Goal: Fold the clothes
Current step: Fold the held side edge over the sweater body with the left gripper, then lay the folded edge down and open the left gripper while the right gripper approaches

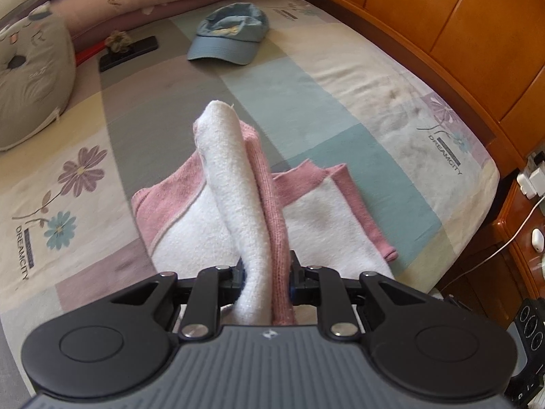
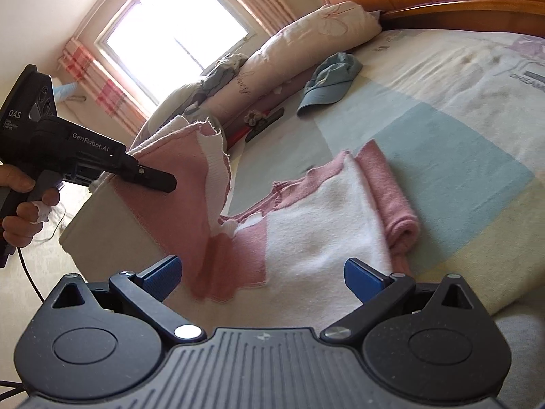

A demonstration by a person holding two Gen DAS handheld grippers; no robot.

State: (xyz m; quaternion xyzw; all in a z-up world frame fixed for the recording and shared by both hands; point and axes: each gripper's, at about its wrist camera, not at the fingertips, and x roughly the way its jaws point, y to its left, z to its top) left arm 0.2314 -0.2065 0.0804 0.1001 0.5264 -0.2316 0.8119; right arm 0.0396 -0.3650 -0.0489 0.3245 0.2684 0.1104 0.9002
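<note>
A pink and white knitted sweater [image 1: 327, 214] lies partly folded on the bed. My left gripper [image 1: 266, 277] is shut on a bunched edge of it, and that fold stands up between the fingers, white on the left, pink on the right. In the right wrist view the same sweater [image 2: 306, 225] spreads across the bed, with one side lifted by the left gripper [image 2: 160, 180], which a hand holds at the left. My right gripper [image 2: 262, 277] hovers open just above the near hem, its blue pads [image 2: 163, 272] apart with nothing between them.
A blue cap [image 1: 228, 34] lies farther up the patchwork bedsheet [image 1: 391, 109]. A dark phone with a flower scrunchie [image 1: 127, 51] rests near rolled bedding and pillows [image 1: 30, 78]. A wooden headboard [image 1: 442, 17] runs along the right, with a nightstand and cables [image 1: 524, 211] beside it.
</note>
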